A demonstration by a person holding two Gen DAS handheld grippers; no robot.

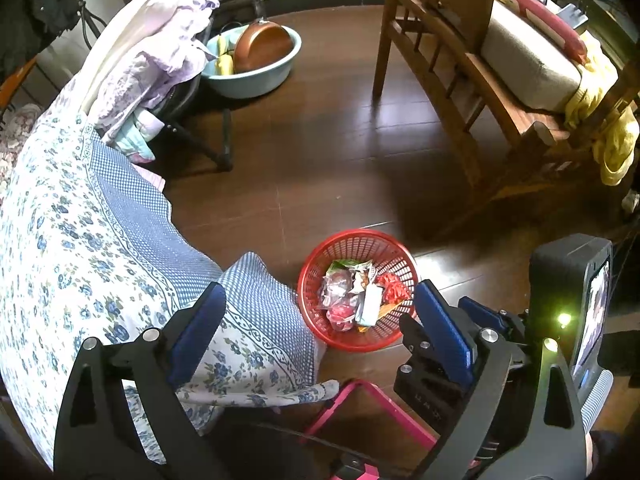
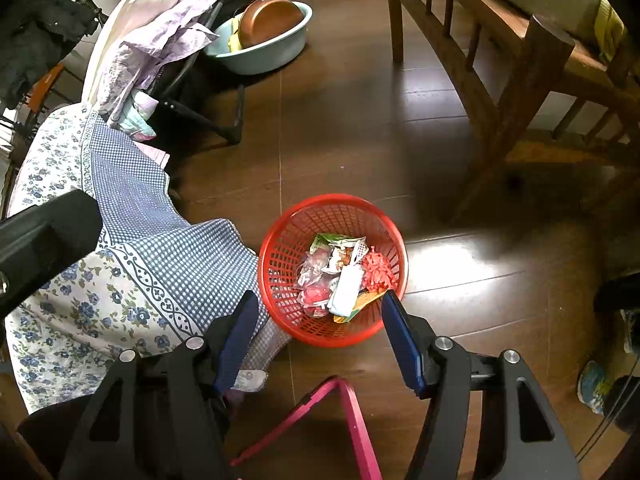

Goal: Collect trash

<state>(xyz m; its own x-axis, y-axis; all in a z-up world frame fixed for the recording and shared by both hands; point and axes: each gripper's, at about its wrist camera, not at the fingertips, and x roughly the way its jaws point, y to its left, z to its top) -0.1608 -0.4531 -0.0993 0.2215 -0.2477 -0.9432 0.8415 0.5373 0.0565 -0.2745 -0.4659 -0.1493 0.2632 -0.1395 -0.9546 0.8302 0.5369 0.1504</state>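
Note:
A red plastic mesh basket (image 1: 316, 272) (image 2: 280, 256) stands on the brown wooden floor beside a bed. Crumpled wrappers and packets (image 1: 354, 294) (image 2: 340, 276) lie in it, white, pink, green and orange. My left gripper (image 1: 320, 296) hangs above the bed's edge and the basket, open with nothing between its blue pads. My right gripper (image 2: 320, 304) hovers over the basket's near rim, open and empty too. In the left wrist view the right gripper's body (image 1: 500, 320) shows at the right.
A floral blue-and-white bedsheet (image 1: 80, 220) (image 2: 120, 260) drapes to the left. A light-blue basin (image 1: 256, 76) (image 2: 276, 48) holding a copper pan sits on the floor beyond. A wooden bench with cushions (image 1: 500, 80) stands to the right. A pink frame (image 1: 368, 404) (image 2: 344, 412) lies below the grippers.

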